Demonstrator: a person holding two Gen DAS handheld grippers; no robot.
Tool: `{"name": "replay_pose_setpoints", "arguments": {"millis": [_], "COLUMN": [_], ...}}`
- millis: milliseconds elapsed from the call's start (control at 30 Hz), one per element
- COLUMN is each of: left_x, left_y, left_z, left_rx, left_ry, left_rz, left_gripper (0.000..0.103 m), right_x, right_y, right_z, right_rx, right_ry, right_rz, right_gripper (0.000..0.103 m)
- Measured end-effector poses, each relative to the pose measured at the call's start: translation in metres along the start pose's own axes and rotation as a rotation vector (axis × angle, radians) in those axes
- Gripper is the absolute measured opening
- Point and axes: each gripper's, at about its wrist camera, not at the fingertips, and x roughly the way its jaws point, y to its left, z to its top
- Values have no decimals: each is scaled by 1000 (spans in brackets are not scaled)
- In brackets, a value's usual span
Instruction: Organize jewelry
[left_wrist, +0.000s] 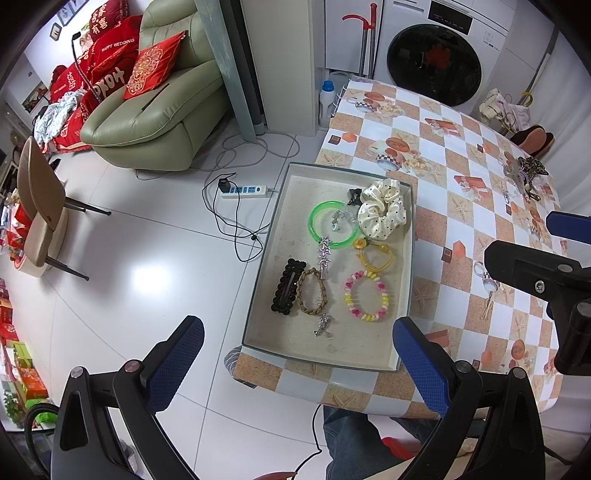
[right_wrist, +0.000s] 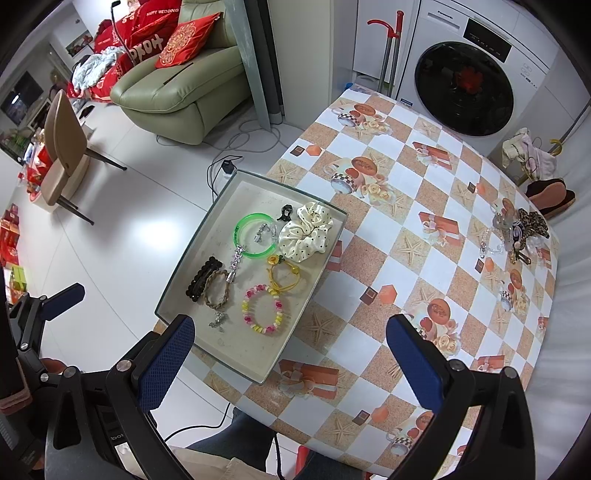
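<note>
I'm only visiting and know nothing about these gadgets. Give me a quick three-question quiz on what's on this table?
1. True or false: the green bangle lies inside the tray.
2. Which sits nearest the cream scrunchie? A) black claw clip B) braided brown band C) pink-and-yellow bead bracelet
3. Fill in: both grippers, left and right, are ____.

Key: 1 true; 2 A; 3 open.

Your heap of jewelry (right_wrist: 517, 236) at the table's (right_wrist: 406, 206) far edge is too tangled to tell piece from piece; your legs are cut off below.
</note>
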Motion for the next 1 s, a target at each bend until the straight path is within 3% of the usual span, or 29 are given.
{"name": "replay_pose_setpoints", "arguments": {"millis": [1000], "left_x": [-1], "left_y": [-1], "left_z": [0], "left_rx": [3], "left_ry": [0], "left_rz": [0], "left_gripper": [103], "right_x": [-1], "right_y": [2], "right_z": [0], "right_rx": [3], "right_ry": [1], "right_rz": [0], "right_gripper": [103]}}
